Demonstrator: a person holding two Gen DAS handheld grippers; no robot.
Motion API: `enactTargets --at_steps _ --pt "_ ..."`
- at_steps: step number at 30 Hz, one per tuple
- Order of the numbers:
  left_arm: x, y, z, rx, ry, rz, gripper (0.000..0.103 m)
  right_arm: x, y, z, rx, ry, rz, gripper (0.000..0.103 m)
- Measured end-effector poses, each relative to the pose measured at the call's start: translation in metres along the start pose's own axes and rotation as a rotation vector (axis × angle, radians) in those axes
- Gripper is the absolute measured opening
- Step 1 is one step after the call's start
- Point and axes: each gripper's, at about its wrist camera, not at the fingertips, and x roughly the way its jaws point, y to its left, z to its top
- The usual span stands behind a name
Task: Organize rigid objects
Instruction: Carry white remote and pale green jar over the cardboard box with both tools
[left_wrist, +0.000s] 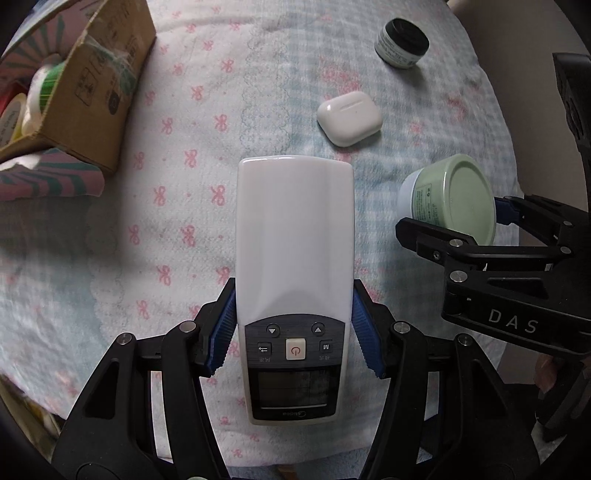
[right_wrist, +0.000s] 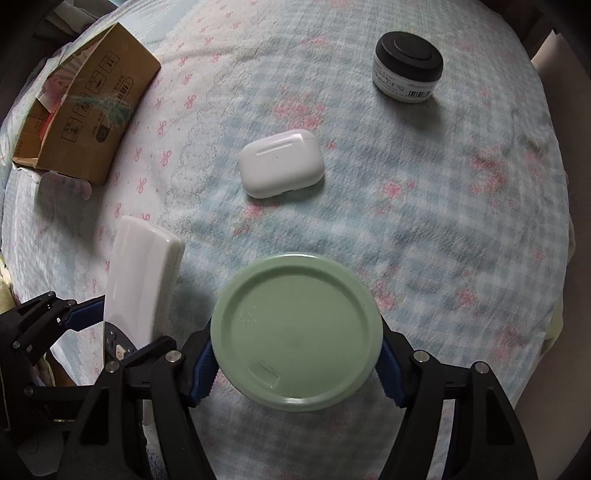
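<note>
Your left gripper (left_wrist: 293, 332) clamps the white remote (left_wrist: 293, 240) by its sides, its blank end pointing to 12 o'clock over the bedspread (left_wrist: 184, 221). Your right gripper (right_wrist: 295, 369) squeezes the green-lidded jar (right_wrist: 297, 338). The white earbud case (right_wrist: 280, 168) lies at 12 o'clock beyond the jar, the black-lidded jar (right_wrist: 408, 66) at 1 o'clock, the cardboard box (right_wrist: 88, 118) at 10 o'clock.

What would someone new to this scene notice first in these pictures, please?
The white remote control stands out, clamped by the left tool, beside the green-lidded jar gripped by the right tool. Beyond them on the bow-print cloth lie a white earbud case and a black-lidded jar.
</note>
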Motion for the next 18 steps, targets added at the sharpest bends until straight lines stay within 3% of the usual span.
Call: enactTargets --at_steps 3,5,7,18 --pt "-0.026 0.023 0.0 -0.018 -0.044 -0.014 0.054 -0.024 0.002 -0.004 0.018 -0.041 0.005 0.067" --pt "-0.04 0.005 -0.001 -0.035 -0.072 -0.029 0.054 -0.041 0.005 -0.007 0.031 -0.066 0.01 0.067" --pt "-0.04 -0.012 0.02 -0.042 -0.099 -0.037 0.054 -0.061 0.024 0.002 0.046 -0.096 0.018 0.067" --pt "-0.166 0.073 0.034 -0.014 -0.255 -0.027 0.054 -0.15 0.121 0.008 0.136 -0.218 0.046 0.067"
